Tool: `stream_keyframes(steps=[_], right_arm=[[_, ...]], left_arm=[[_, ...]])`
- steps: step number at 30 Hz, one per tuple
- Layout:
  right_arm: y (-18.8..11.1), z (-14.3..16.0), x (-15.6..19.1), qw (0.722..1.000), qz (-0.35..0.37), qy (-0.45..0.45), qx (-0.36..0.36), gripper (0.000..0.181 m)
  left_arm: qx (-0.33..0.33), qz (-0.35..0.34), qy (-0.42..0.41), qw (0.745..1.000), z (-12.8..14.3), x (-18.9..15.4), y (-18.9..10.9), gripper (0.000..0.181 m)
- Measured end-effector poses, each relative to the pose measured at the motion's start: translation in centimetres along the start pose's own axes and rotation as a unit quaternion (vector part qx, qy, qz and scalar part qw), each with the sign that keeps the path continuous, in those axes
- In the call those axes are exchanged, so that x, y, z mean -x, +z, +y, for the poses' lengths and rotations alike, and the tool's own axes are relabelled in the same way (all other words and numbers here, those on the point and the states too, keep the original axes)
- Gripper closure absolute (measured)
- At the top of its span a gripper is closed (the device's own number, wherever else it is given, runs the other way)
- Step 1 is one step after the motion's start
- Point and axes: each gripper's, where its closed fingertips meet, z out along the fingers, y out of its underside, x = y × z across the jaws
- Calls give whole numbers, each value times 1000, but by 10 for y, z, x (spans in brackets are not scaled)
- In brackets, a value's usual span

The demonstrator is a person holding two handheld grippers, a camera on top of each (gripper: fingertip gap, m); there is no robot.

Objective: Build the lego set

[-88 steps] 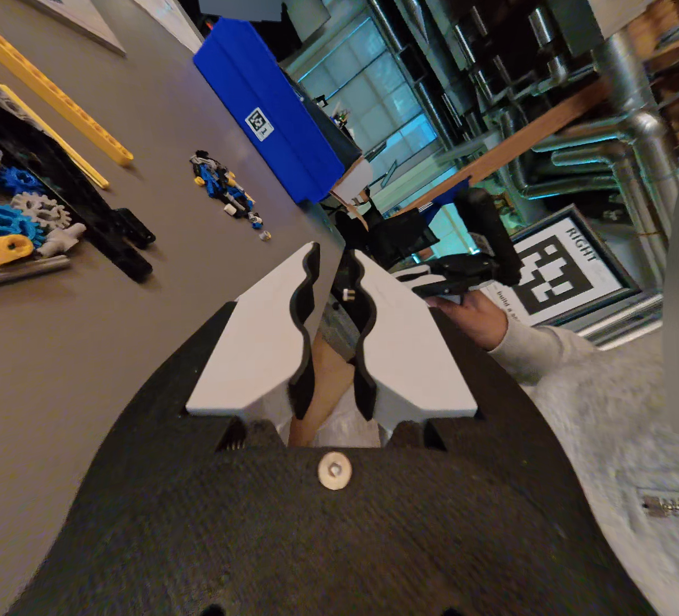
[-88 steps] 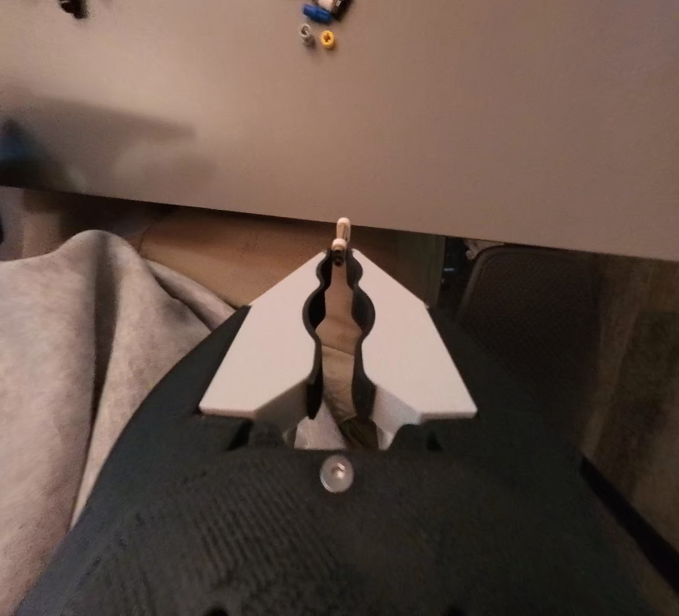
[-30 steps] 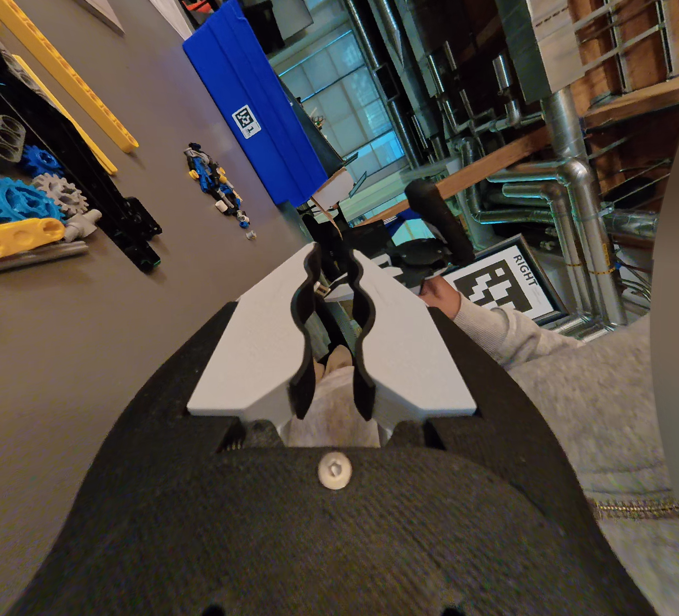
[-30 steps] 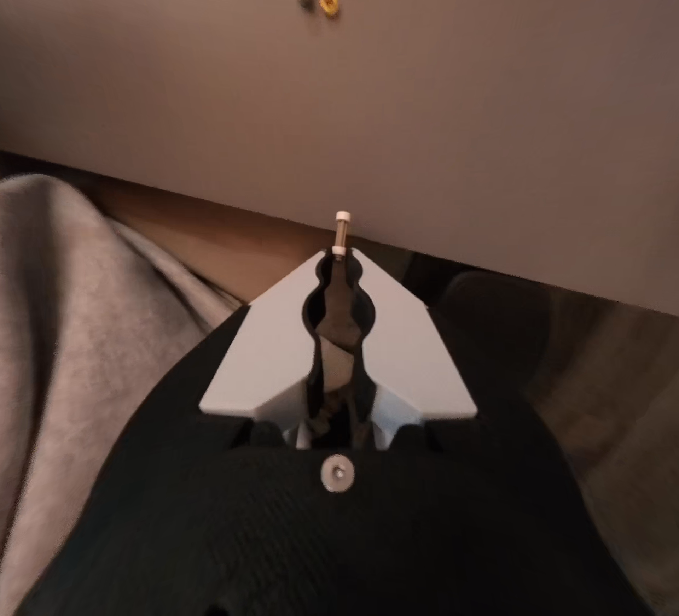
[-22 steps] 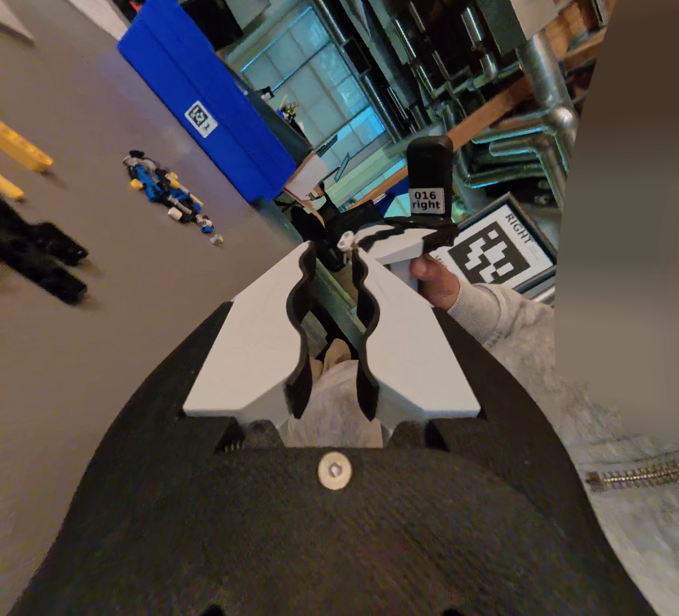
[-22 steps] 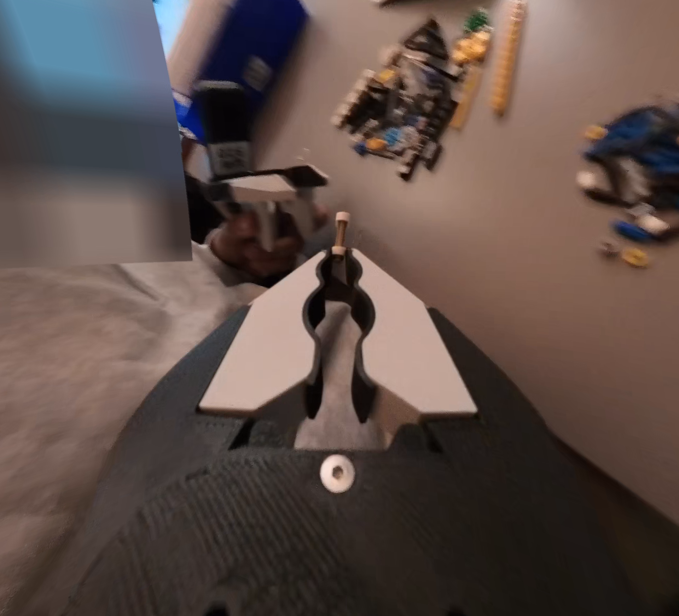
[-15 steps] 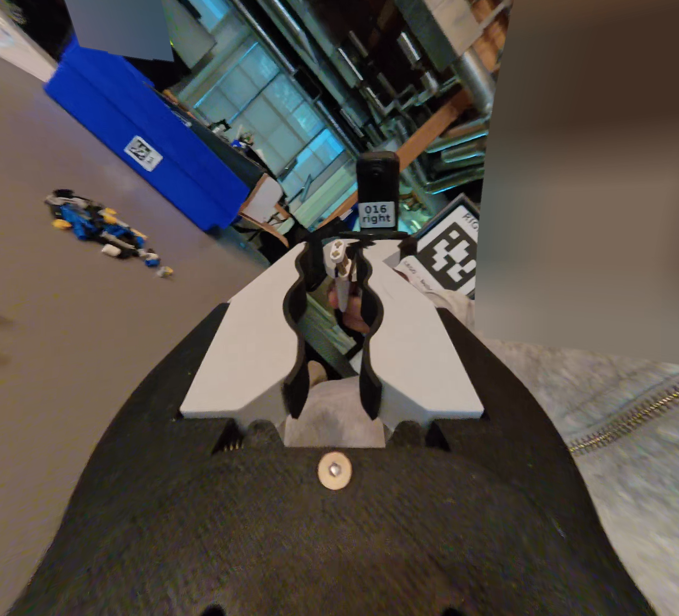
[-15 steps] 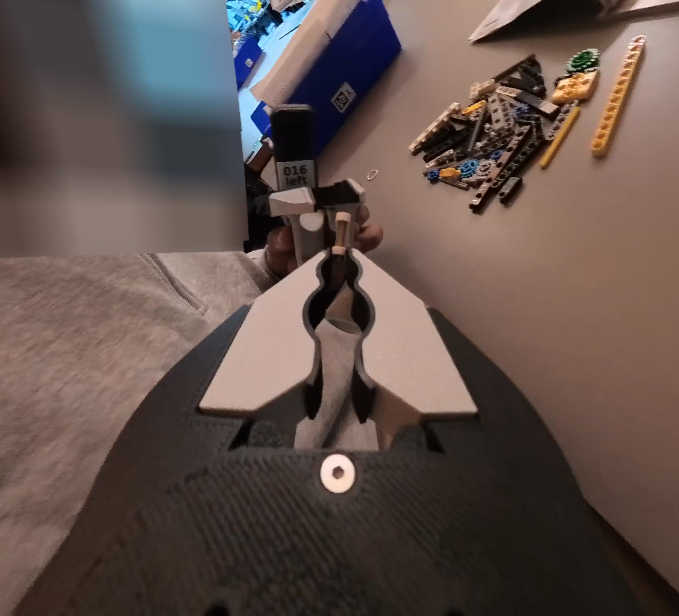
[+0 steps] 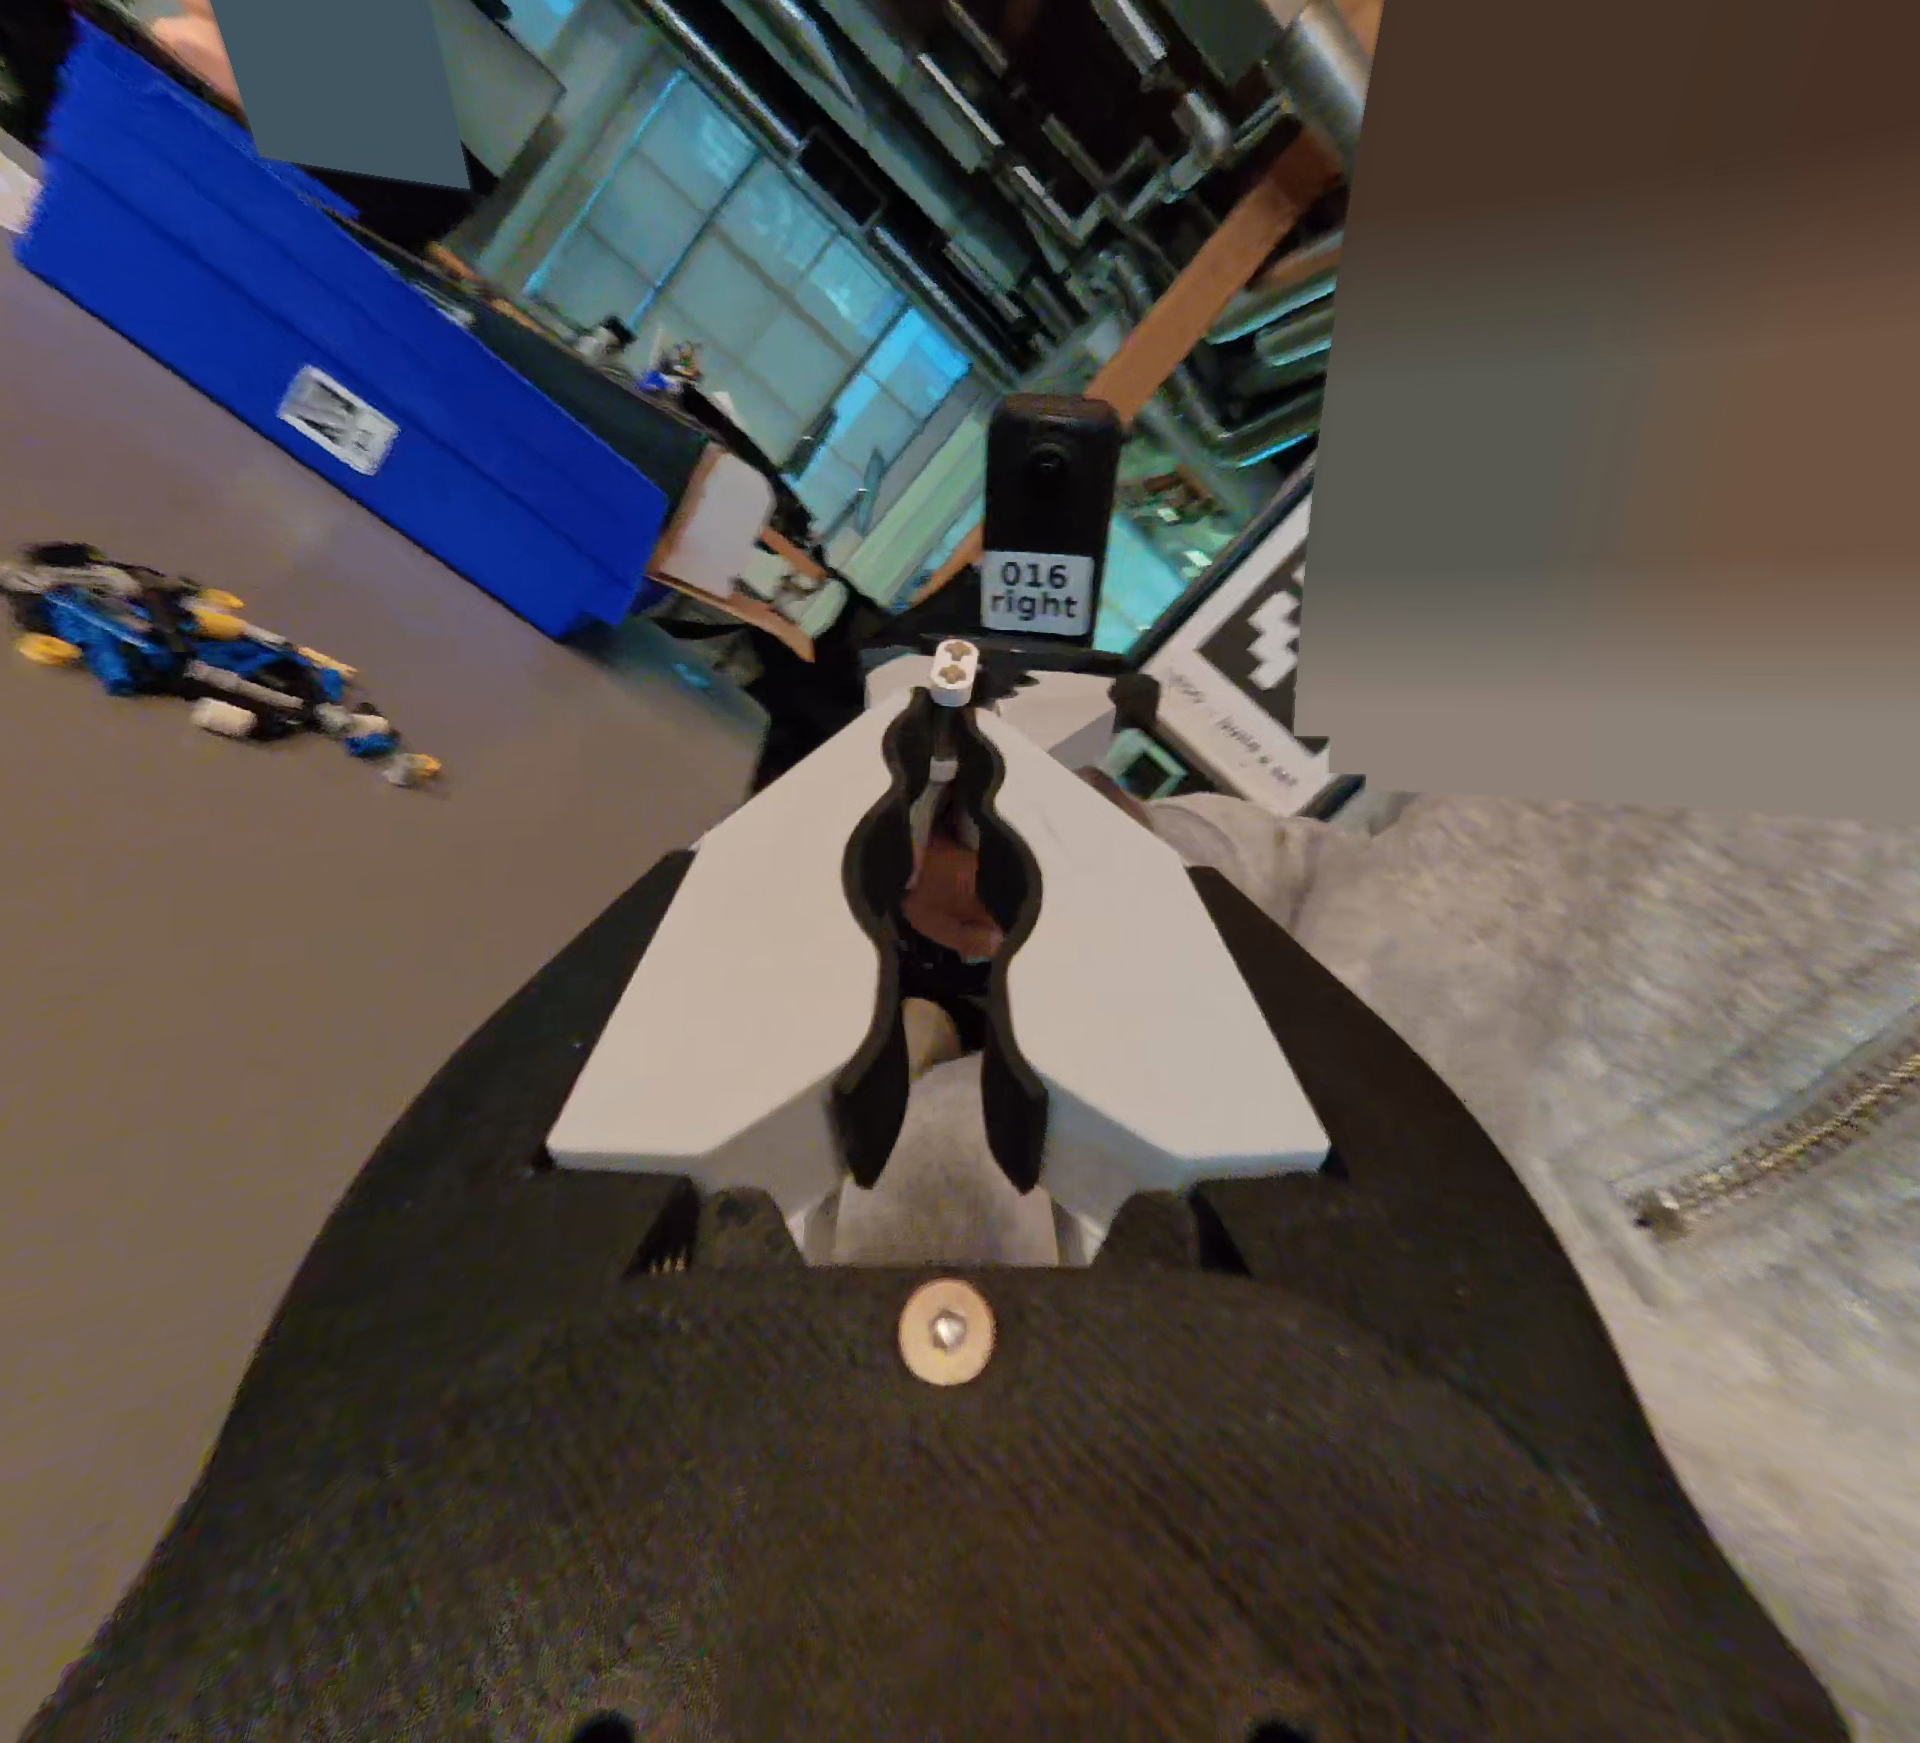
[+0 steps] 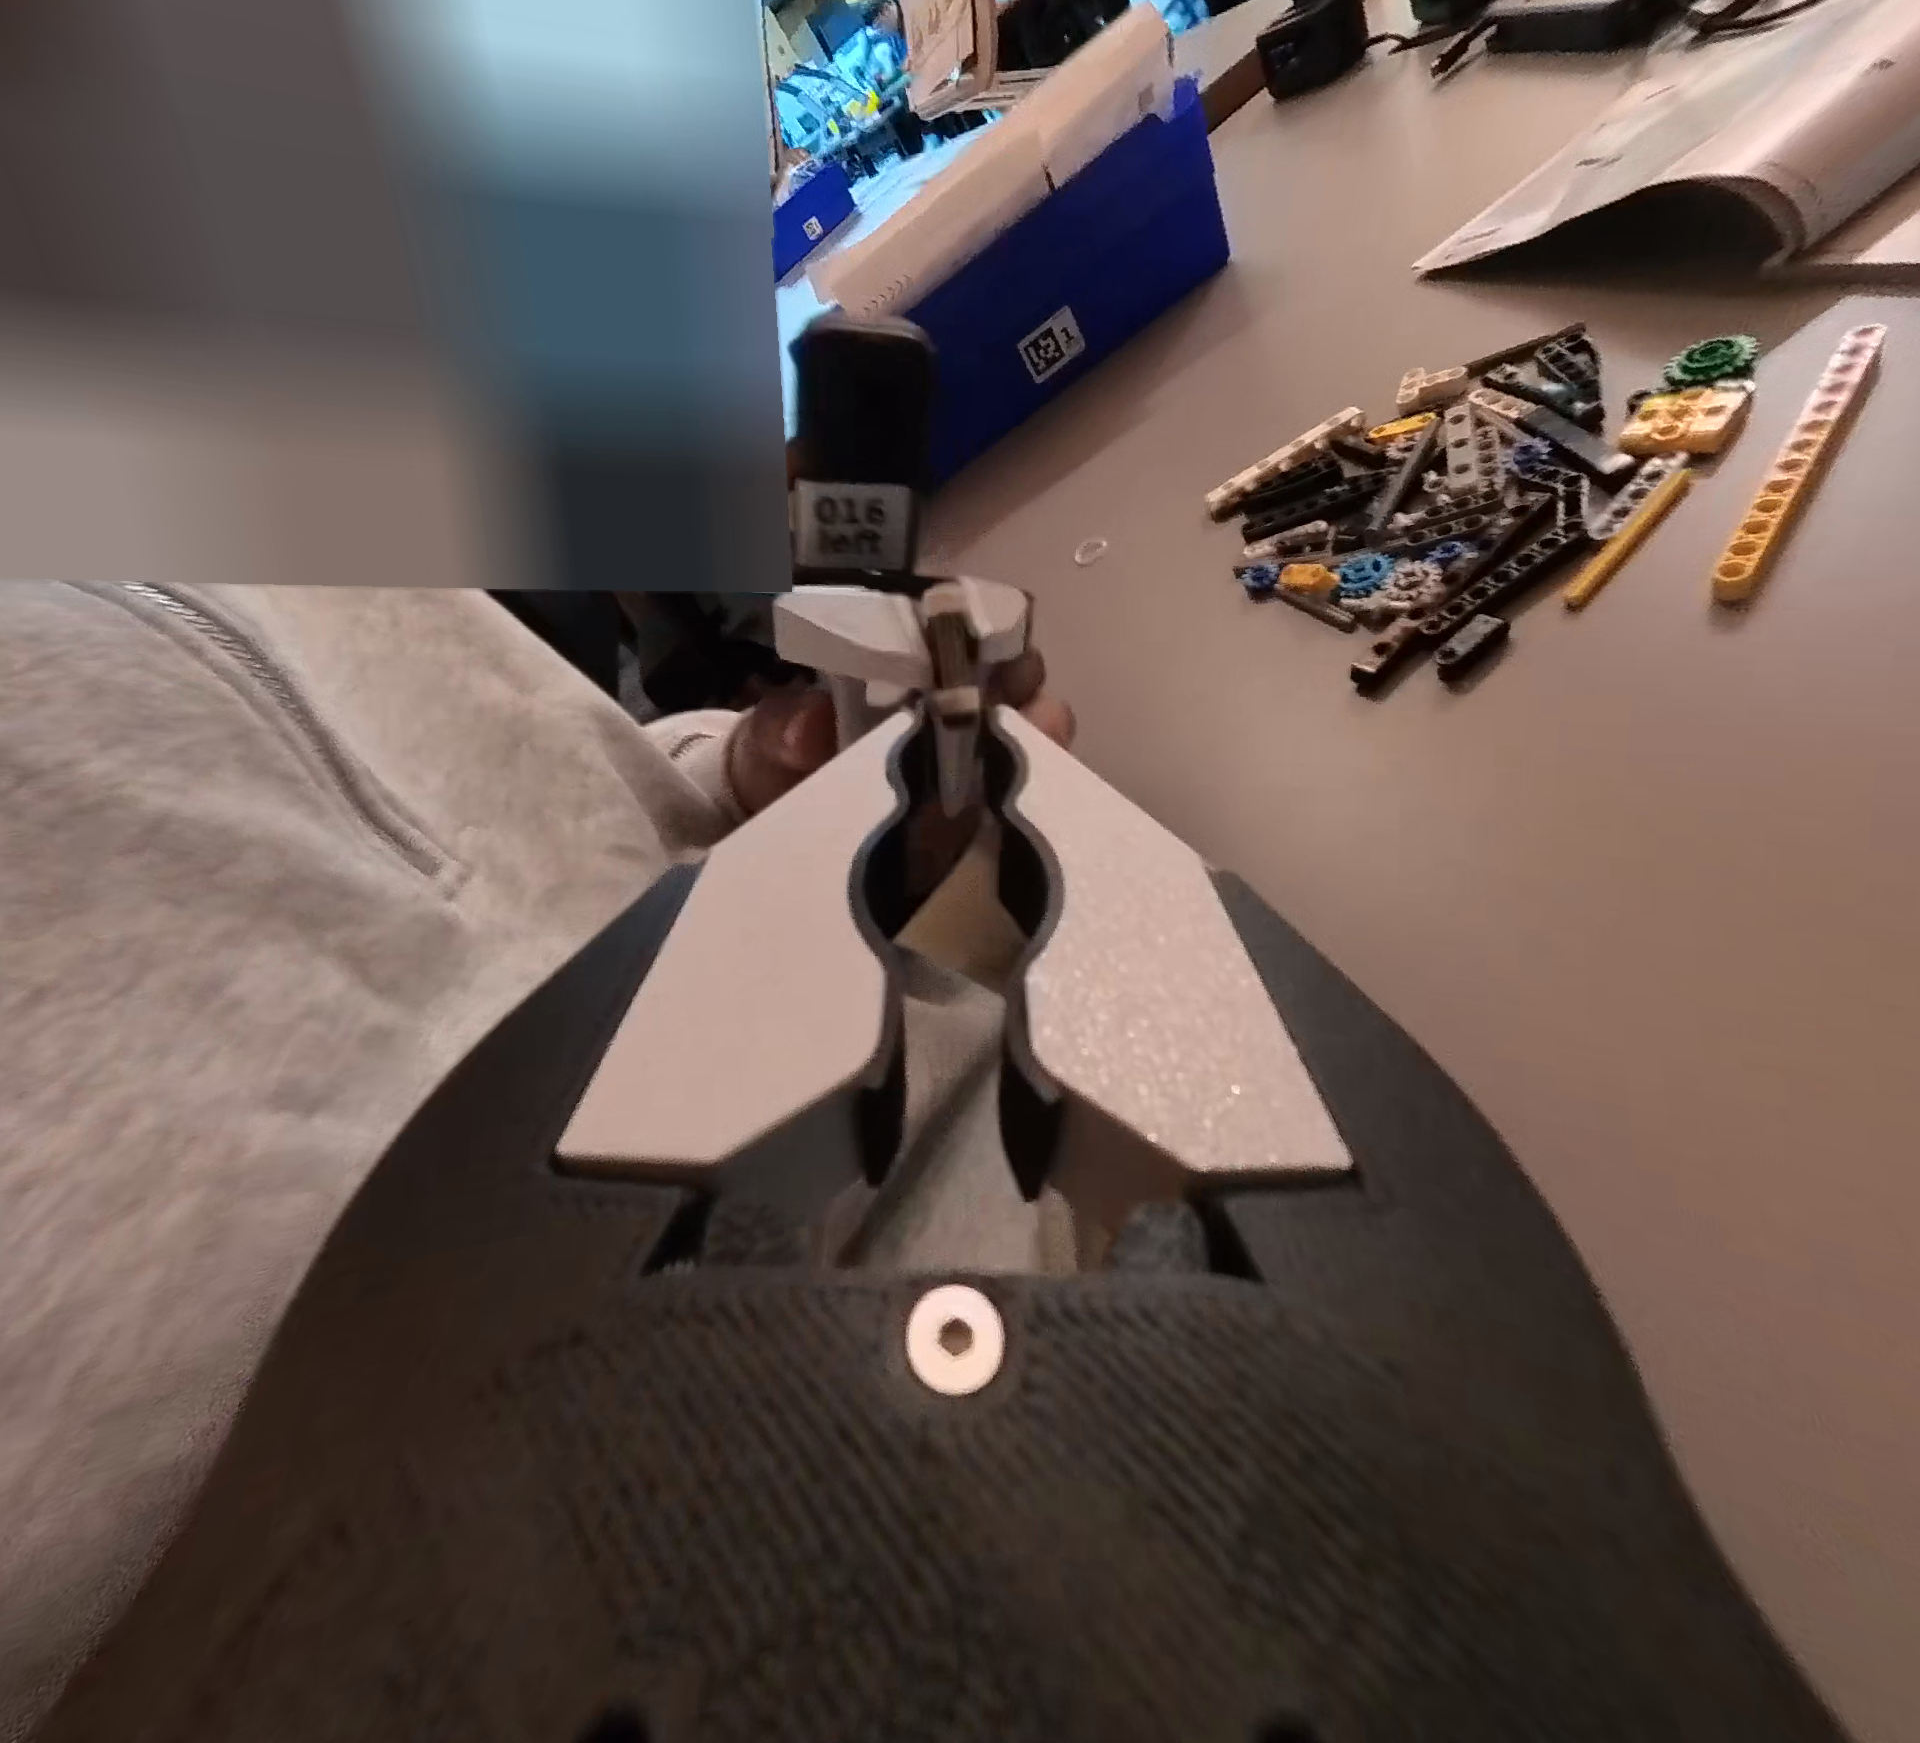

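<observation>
Tip to tip above the table edge [image 10: 1558, 914], left gripper [image 9: 948, 725] and right gripper [image 10: 951, 725] both clamped on one small white pin [image 9: 954, 667], remaining pieces in two heaps on the table: a blue pile [image 9: 197, 654] and a mixed pile [image 10: 1496, 488]

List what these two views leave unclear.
- pin: left wrist view, shaft hidden between the left gripper fingertips.
- small-parts heap: left wrist view, motion-blurred, single pieces indistinct.
- booklet: right wrist view, cut off by the right edge.
</observation>
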Motion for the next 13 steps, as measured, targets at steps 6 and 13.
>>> stream_keyframes(steps=[6,13], right_arm=[[-9,12,-47,990,110,-84,39,134],[1,18,-97,943,212,-248,63,144]], left_arm=[[78,-205,163,962,6,52,-17,179],[181,-334,230,896,21,96,-33,178]])
